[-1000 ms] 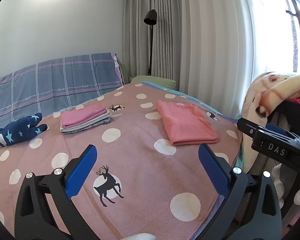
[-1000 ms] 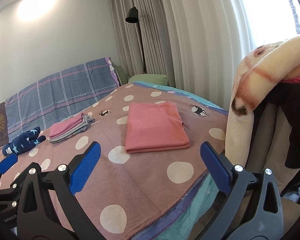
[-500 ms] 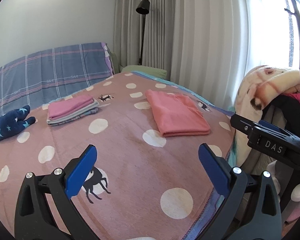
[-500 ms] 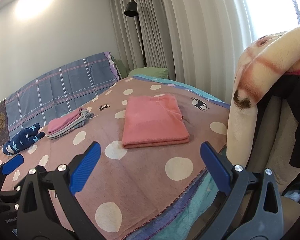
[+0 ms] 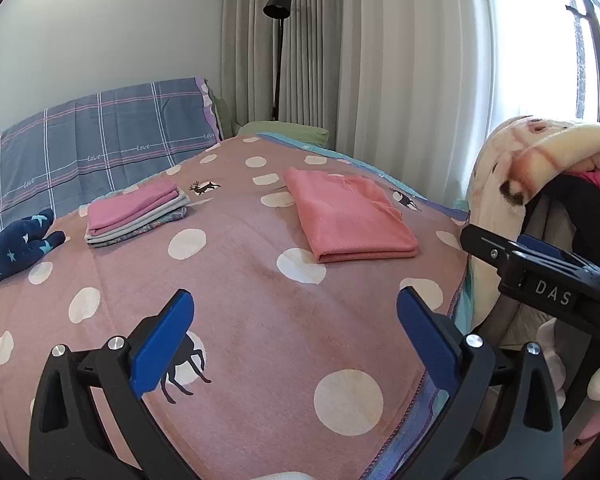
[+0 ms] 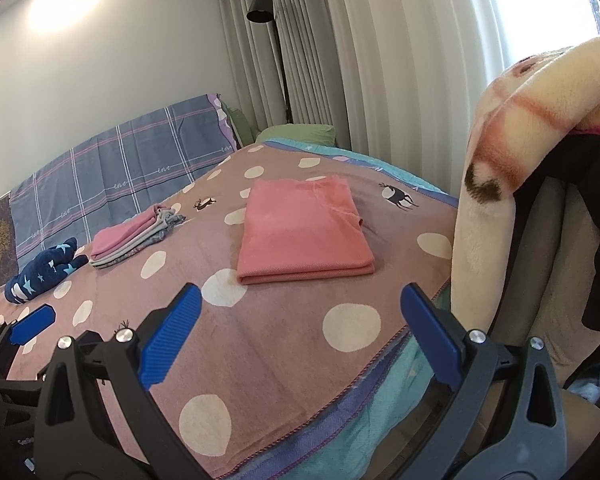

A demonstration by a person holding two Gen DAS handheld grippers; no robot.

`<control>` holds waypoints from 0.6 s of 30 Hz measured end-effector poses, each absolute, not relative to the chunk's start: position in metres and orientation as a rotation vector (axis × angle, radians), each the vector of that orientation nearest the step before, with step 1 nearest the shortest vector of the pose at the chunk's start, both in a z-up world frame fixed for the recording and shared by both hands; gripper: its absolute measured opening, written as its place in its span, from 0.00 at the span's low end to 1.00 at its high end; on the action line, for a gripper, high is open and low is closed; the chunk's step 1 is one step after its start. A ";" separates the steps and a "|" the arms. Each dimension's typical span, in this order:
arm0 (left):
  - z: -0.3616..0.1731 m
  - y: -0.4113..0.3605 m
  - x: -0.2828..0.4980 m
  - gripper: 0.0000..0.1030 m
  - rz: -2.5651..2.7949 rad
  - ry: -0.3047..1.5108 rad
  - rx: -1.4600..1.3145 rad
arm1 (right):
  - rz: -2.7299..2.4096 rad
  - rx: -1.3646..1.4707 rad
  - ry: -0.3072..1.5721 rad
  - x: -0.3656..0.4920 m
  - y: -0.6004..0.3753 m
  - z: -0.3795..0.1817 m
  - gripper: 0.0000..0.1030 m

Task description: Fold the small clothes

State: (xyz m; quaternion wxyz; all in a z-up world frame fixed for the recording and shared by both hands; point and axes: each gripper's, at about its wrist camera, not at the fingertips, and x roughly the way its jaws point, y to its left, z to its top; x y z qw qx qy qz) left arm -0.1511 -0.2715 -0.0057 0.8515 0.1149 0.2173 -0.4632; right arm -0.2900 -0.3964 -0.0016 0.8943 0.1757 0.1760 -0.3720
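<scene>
A folded salmon-pink garment point(image 5: 348, 218) lies on the pink polka-dot bedspread point(image 5: 240, 280), right of centre; it also shows in the right wrist view point(image 6: 300, 232). A small stack of folded clothes, pink on top of grey ones point(image 5: 136, 212), lies farther left, and shows in the right wrist view point(image 6: 134, 236). My left gripper point(image 5: 294, 332) is open and empty, above the bed's near part. My right gripper point(image 6: 300, 328) is open and empty, near the bed's right edge, short of the salmon garment. The right gripper's body shows in the left wrist view point(image 5: 540, 276).
A navy star-patterned soft toy point(image 5: 14, 246) lies at the left. A cream fleece blanket point(image 6: 512, 152) and dark clothes hang over a chair at the right. A plaid blue cover point(image 5: 100, 140), a green pillow point(image 5: 284, 130), a floor lamp point(image 5: 278, 4) and curtains stand behind.
Both grippers have drawn back a little and shifted, so the folded clothes sit slightly farther off. The clothes have not moved and both grippers stay open.
</scene>
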 end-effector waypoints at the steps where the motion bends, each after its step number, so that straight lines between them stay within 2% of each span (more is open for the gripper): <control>1: -0.006 -0.272 -0.152 0.99 -0.976 0.455 0.244 | -0.771 0.364 0.365 -0.290 -0.397 -0.002 0.98; 18: -0.010 -0.272 -0.152 0.99 -1.000 0.478 0.255 | -0.760 0.365 0.380 -0.289 -0.397 -0.005 0.98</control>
